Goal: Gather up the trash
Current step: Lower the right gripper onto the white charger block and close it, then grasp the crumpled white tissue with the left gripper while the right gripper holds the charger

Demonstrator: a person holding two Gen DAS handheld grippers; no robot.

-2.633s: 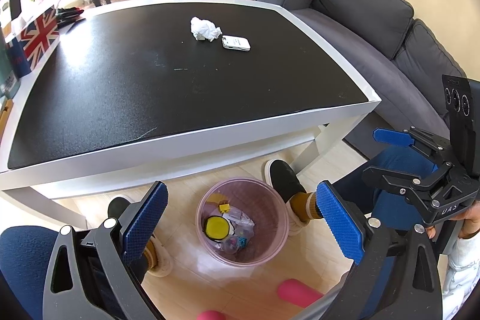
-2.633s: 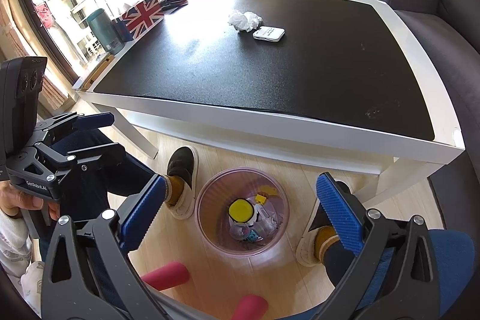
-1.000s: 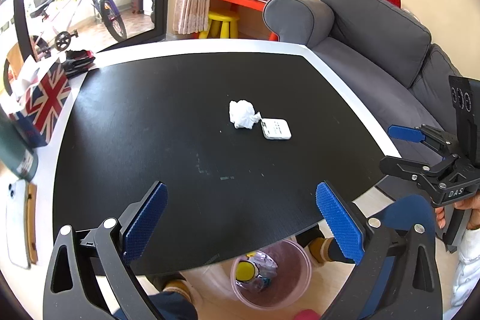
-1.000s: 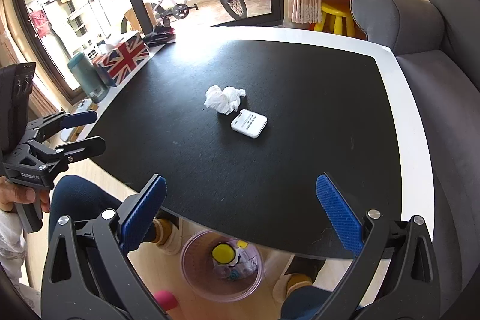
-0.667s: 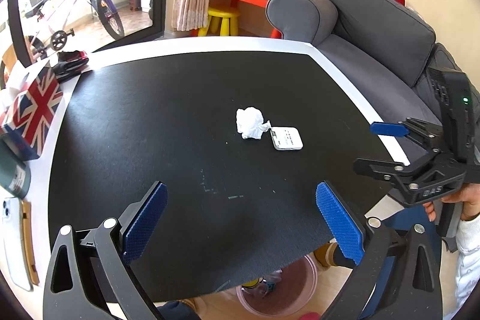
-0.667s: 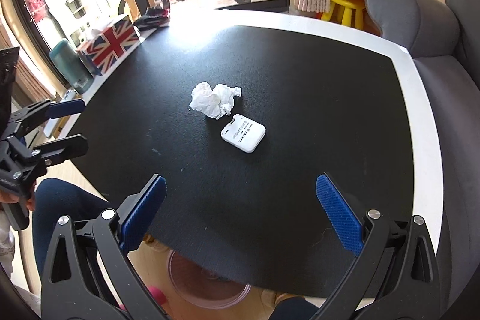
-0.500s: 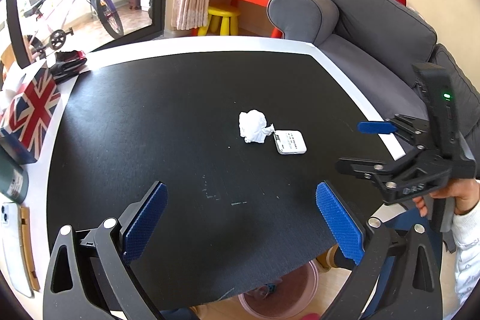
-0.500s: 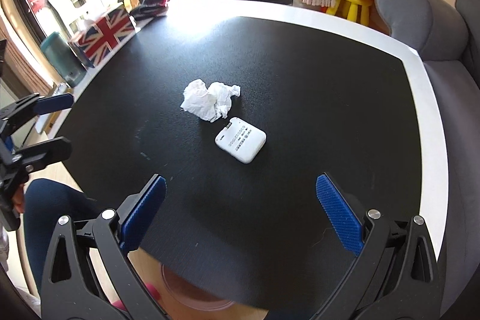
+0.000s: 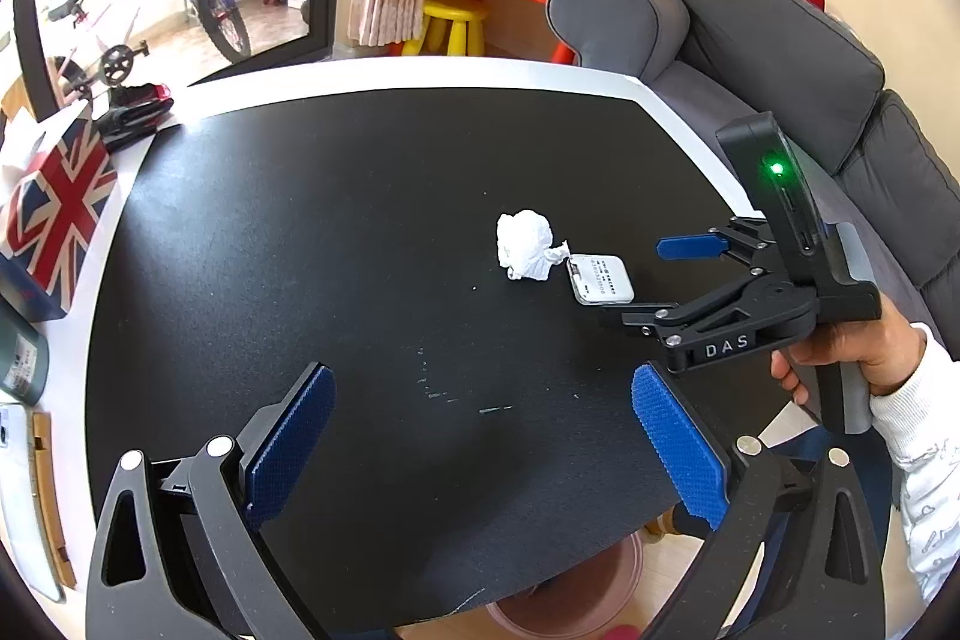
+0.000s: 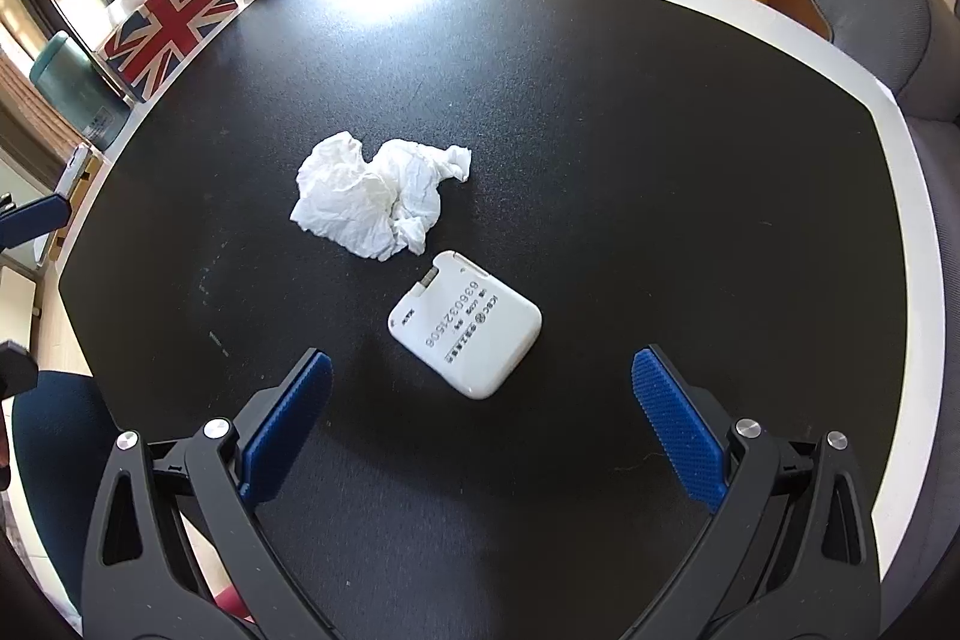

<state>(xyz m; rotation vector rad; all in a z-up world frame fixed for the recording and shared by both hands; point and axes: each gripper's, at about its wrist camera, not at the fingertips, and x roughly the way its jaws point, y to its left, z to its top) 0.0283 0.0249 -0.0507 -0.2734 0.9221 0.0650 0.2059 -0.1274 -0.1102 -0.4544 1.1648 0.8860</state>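
The crumpled white tissue [image 10: 375, 196] lies just beside the flat white square plastic case [image 10: 465, 322]. The pink translucent bin [image 9: 564, 604] shows under the table edge, contents hidden. Left gripper [image 9: 480, 451] and right gripper [image 10: 480, 430]: both spread apart, empty.

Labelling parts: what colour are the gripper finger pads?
Blue, ridged pads; clearest in the right wrist view.

Crumpled white tissue paper [image 10: 375, 196], smooth glossy white plastic case [image 10: 465, 331], matt black tabletop [image 10: 630, 148], ribbed blue gripper pads [image 10: 675, 427]
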